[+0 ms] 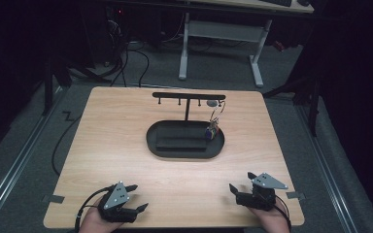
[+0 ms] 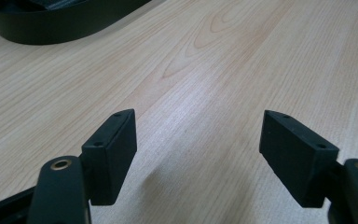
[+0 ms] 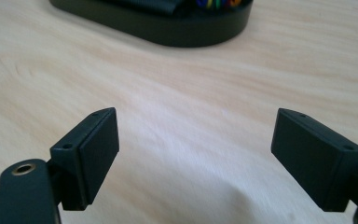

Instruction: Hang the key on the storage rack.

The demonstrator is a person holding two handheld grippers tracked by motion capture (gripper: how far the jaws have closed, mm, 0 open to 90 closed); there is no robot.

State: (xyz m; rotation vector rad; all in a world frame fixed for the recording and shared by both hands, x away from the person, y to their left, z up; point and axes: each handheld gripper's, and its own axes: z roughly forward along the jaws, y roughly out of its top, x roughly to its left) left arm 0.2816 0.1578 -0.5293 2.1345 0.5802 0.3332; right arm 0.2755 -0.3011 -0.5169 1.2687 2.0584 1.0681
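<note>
On the pale wooden table (image 1: 126, 145), a black oval tray (image 1: 155, 141) sits a little past the centre, toward twelve o'clock, and from its far side rises a thin black T-shaped stand (image 1: 187, 104) whose crossbar carries a row of small pegs. From the peg at the three o'clock end of that bar hangs a small bunch of keys on a wire ring with a multicoloured tag (image 1: 212, 130); the tag dangles down to the tray's three o'clock end, and whether it touches the tray cannot be told. A flat black rectangular block (image 1: 182, 138) lies inside the tray. The left gripper (image 1: 140, 197), black with a grey three-cornered plate on top, is held low over the table near its seven o'clock corner, its jaws spread wide with nothing between them; in the left gripper view the two black pads (image 2: 112, 154) stand well apart over bare wood, with the tray's rim at eleven o'clock. The right gripper (image 1: 242, 181), of the same build, is near the five o'clock corner, pointing toward the tray, its jaws likewise spread wide and empty; in the right gripper view the pads (image 3: 91, 154) frame bare wood, and the tray with the coloured tag (image 3: 214, 3) lies at twelve o'clock, well apart from them. Both grippers are far from the keys.
</note>
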